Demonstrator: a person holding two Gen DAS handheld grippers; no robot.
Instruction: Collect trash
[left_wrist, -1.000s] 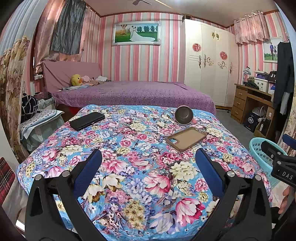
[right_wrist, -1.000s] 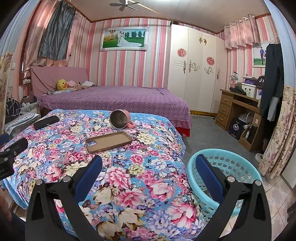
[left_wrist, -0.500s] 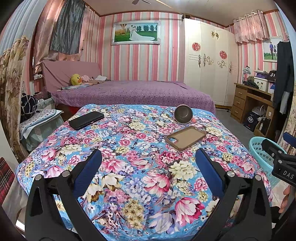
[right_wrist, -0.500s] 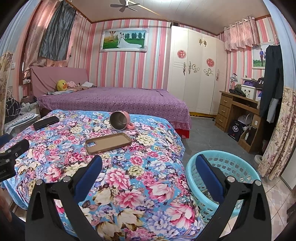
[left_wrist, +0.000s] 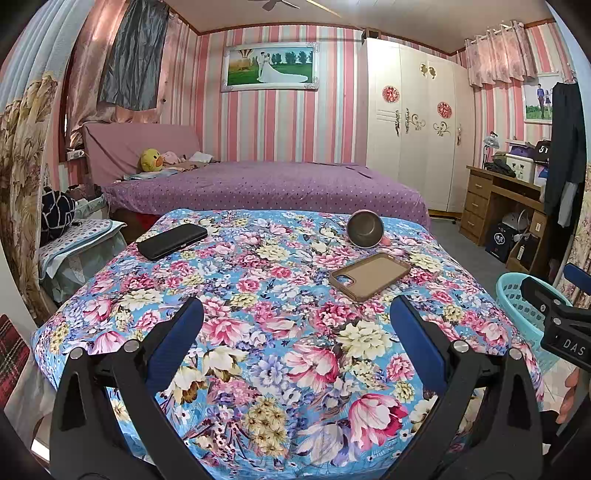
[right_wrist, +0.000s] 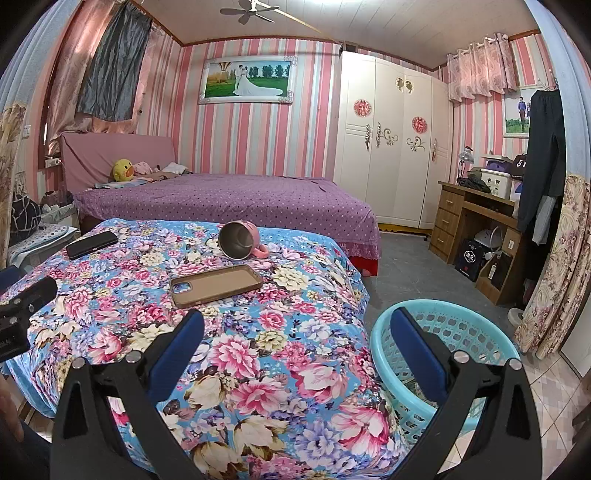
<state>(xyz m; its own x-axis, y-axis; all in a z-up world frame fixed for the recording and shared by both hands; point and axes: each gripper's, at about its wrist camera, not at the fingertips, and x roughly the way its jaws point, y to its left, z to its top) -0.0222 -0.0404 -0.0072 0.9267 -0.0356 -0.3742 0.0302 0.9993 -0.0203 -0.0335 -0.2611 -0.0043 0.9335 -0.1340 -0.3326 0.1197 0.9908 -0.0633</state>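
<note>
floral table (left_wrist: 236, 266), basket (right_wrist: 461, 332) beside right gripper (right_wrist: 295, 343) fingers (right_wrist: 413, 339)

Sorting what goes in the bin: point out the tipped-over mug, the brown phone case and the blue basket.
tipped-over mug (right_wrist: 236, 242), right wrist view, on its open mouth.
brown phone case (right_wrist: 218, 284), right wrist view, on its flat middle.
blue basket (right_wrist: 380, 332), right wrist view, on its left rim.

1. Ahead of me a floral cloth (left_wrist: 295, 350) covers the table.
2. A black phone (left_wrist: 171, 242) lies far left on it.
3. A brown phone case (left_wrist: 369, 275) lies near a tipped pink mug (right_wrist: 240, 240).
4. Behind stands a purple bed (right_wrist: 229, 199).
</note>
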